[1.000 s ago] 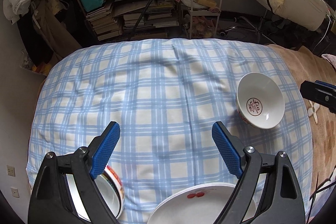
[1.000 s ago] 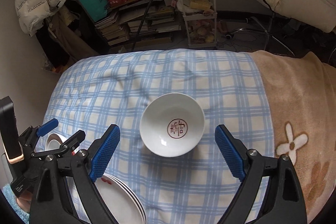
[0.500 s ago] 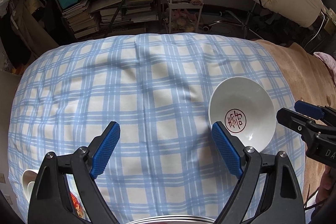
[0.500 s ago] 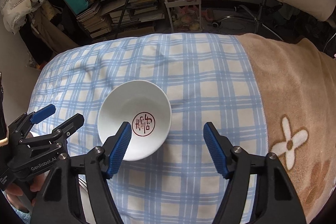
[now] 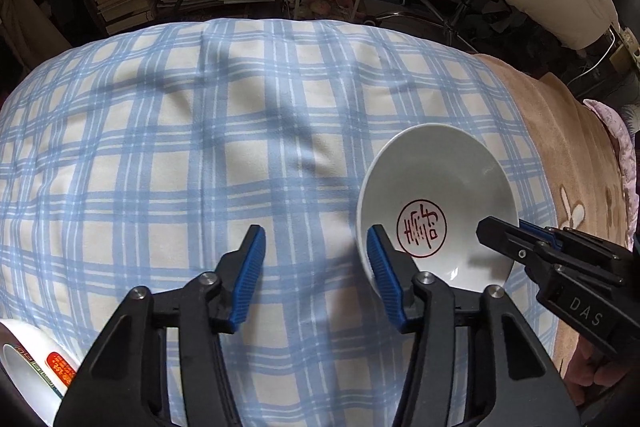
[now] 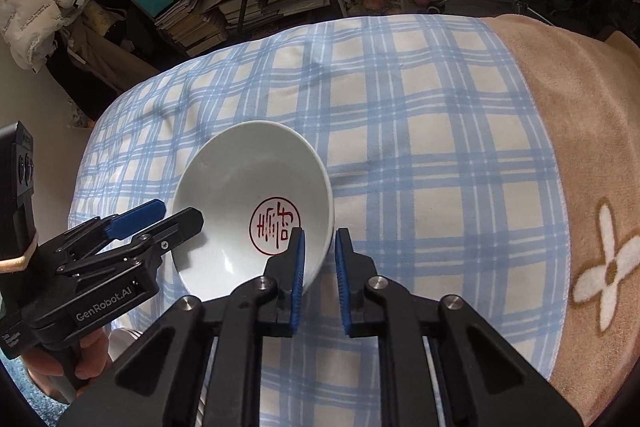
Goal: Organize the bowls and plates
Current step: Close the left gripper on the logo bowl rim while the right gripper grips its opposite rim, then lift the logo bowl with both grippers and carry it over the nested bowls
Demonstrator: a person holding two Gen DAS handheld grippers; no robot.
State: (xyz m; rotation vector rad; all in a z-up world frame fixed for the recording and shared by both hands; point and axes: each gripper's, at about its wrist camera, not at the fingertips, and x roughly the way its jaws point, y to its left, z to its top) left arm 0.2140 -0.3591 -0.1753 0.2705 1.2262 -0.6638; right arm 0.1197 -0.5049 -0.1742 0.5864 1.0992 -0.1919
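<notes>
White bowl [image 6: 256, 203], red seal mark in its well, tilted on the blue plaid bedcover [image 6: 420, 131], lower centre-left in the right wrist view. Right hand-held gripper [image 6: 320, 263] closing, pads straddling the bowl's near-right rim, nearly clamped. Left hand-held gripper [image 5: 316, 267] half open and closing, one finger at the bowl's left rim, only cloth between the pads. Open plaid above and left of the bowl; tan blanket [image 6: 580, 147] bounds the right.
</notes>
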